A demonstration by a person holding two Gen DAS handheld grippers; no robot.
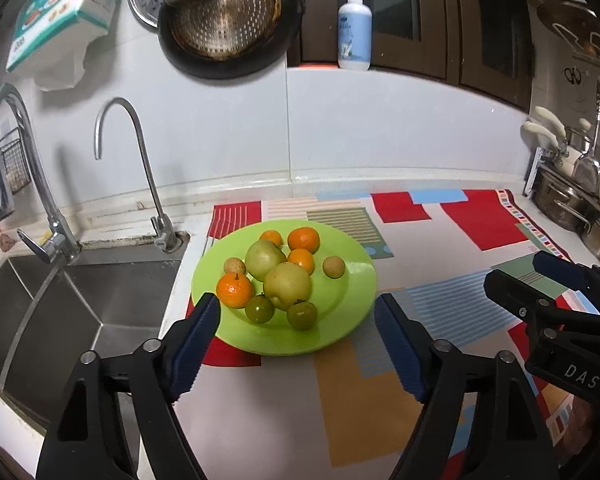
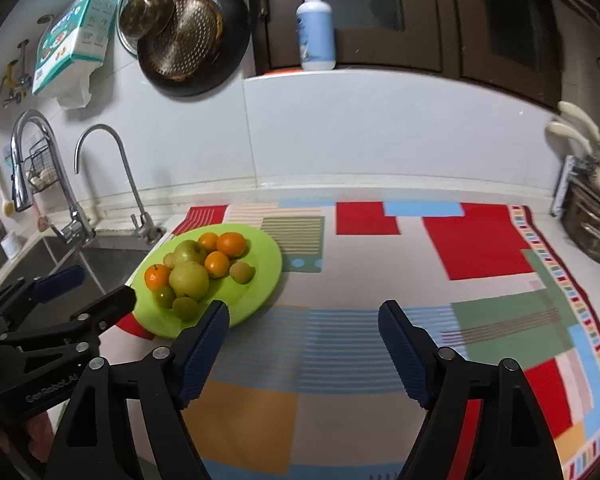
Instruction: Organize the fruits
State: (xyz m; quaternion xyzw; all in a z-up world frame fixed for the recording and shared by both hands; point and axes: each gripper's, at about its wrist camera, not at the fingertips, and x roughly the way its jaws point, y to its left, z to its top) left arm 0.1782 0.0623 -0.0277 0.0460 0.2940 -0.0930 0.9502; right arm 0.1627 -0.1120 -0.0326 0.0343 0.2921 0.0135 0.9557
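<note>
Both grippers spread, nothing btwn pads: left gripper, right gripper. Fruits piled on green plate, desk mat next to sink. Right gripper body reads "DAS"; left, "GenRobot.AI".

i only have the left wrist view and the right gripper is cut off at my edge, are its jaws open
Observer: Yes. In the right wrist view the right gripper has its jaws wide apart with nothing between them, above the mat.
Operator: it blocks my view of the mat behind it, anything loose lying there
Observer: No. All the fruit is on the green plate. The mat is bare from the plate across to its striped right border.
</note>
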